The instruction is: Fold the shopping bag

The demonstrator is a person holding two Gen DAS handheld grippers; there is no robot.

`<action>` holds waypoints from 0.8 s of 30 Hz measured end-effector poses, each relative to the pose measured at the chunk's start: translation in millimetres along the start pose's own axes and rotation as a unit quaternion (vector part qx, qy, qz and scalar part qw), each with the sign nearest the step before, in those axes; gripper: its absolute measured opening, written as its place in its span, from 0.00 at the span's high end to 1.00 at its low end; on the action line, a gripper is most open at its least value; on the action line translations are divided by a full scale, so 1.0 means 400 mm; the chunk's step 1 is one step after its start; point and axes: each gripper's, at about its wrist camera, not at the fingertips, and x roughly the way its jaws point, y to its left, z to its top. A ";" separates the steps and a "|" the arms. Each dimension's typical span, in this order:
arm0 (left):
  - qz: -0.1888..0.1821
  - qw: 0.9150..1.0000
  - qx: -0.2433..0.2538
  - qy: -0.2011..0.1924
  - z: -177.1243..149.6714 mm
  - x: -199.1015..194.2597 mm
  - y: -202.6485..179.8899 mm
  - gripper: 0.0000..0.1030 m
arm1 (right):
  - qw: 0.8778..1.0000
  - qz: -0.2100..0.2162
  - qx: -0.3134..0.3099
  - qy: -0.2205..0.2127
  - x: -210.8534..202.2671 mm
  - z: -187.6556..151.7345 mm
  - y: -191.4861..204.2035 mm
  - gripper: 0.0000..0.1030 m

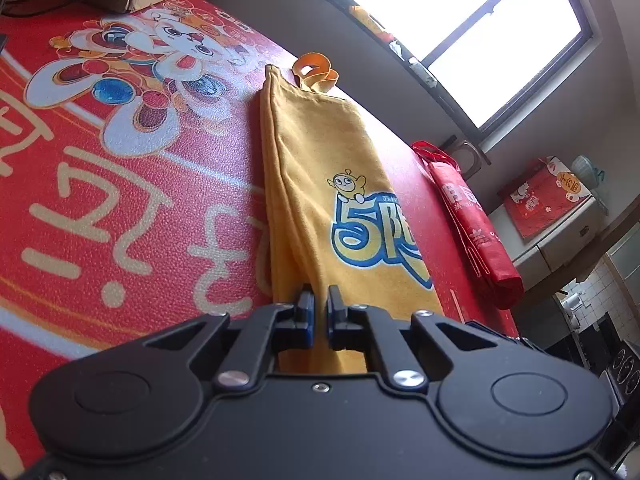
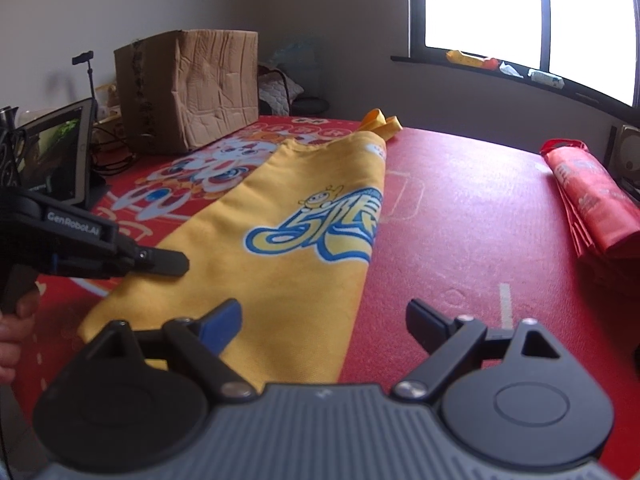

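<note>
left wrist view: i have the yellow shopping bag (image 1: 320,184) lying lengthwise on the red printed mat (image 1: 120,200) that covers the table, already doubled into a long narrow strip, since only half of its blue logo shows before the fold line cuts it off. its orange handles (image 1: 316,72) trail off the far end. my left gripper (image 1: 319,312) comes in low at the near end of the strip, its jaws nearly pressed together with yellow cloth between them; i judge they are pinching the near edge, though the exact contact is hidden by the fingers. that grip makes sense for pinning or lifting this end to bring it over toward the handles.

in the right wrist view the right gripper (image 2: 324,320) hovers just above the mat at the bag's folded right edge, jaws spread wide and holding nothing, one finger over the cloth and one over bare mat. it sits level and pointed along the strip, placed to take the other near corner. a hand (image 2: 12,332) grips the left tool's handle at the frame edge.

a red bag (image 2: 588,204) lies folded well apart on the right, and a cardboard box (image 2: 188,88) stands at the far end.
</note>
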 end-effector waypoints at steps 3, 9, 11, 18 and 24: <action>-0.008 1.000 0.003 -0.004 0.008 0.003 -0.009 0.95 | 1.000 0.000 -0.001 0.001 0.001 0.001 0.004 0.13; 0.002 1.000 0.007 -0.003 -0.004 0.025 -0.006 0.94 | 1.000 -0.007 -0.012 0.003 0.001 0.001 0.005 0.13; 0.002 1.000 0.004 -0.004 -0.009 0.025 0.000 0.94 | 1.000 -0.011 -0.018 0.006 0.000 -0.001 0.004 0.13; 0.013 1.000 0.002 -0.008 -0.002 0.015 0.001 0.92 | 0.999 -0.025 -0.041 0.017 -0.002 -0.010 0.002 0.13; 0.023 0.999 0.012 -0.021 0.009 -0.009 -0.002 0.92 | 0.999 -0.026 -0.014 0.026 0.017 -0.016 -0.026 0.14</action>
